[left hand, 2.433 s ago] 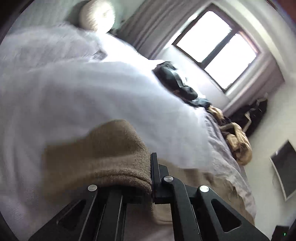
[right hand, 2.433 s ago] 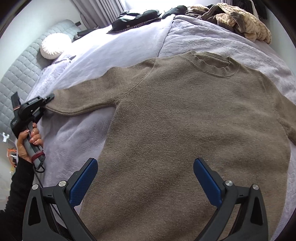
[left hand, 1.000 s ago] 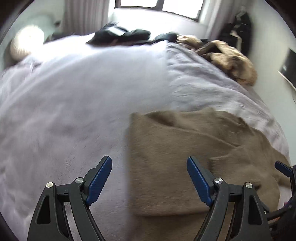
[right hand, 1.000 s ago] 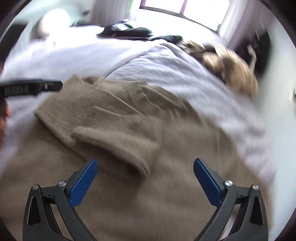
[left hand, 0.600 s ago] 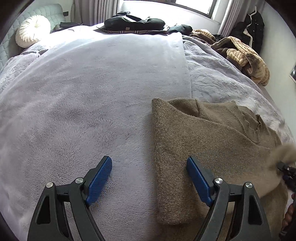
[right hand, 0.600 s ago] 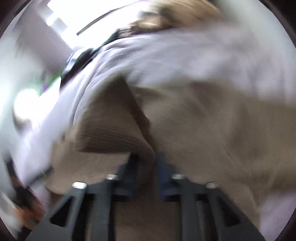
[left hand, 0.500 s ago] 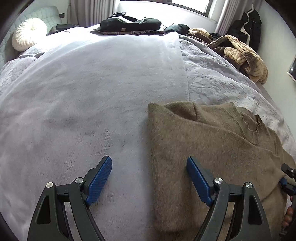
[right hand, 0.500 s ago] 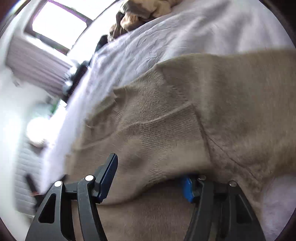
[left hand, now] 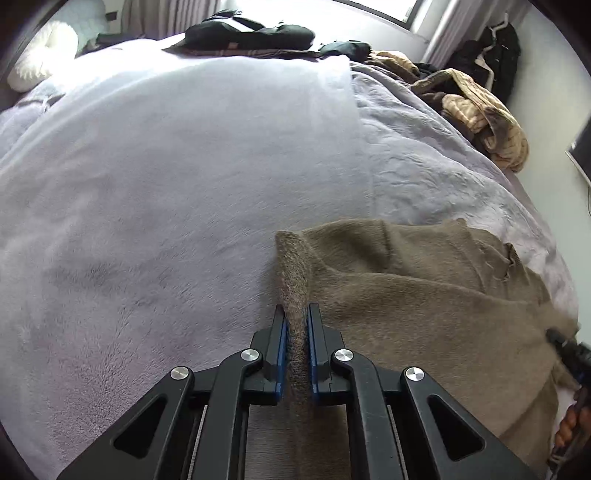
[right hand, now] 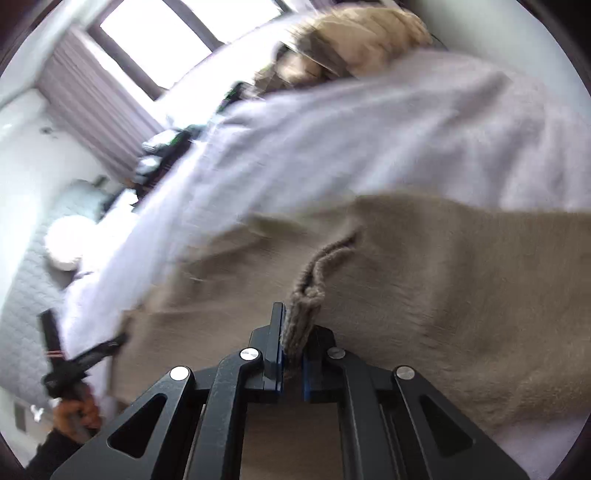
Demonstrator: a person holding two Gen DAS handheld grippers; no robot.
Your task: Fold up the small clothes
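A wide bed [left hand: 155, 192] under a pale lilac fleece blanket fills both views; a window [right hand: 177, 33] with grey curtains [right hand: 99, 122] stands behind it, a round white cushion [left hand: 40, 66] sits by the quilted headboard, dark clothes [left hand: 247, 35] lie along the far edge and a tan heap [left hand: 480, 114] (striped, crumpled) sits at the far right corner. The brown sweater [left hand: 424, 295] lies partly folded on the near right part of the blanket. The left gripper [left hand: 295, 343] is closing its blue pads on the sweater's raised left fold. The right gripper [right hand: 291, 347] is clenched on a bunched knitted edge; that view is blurred. Half a second ago the left jaws stood wide above the flat edge, and the right ones were only half closed around a sleeve.
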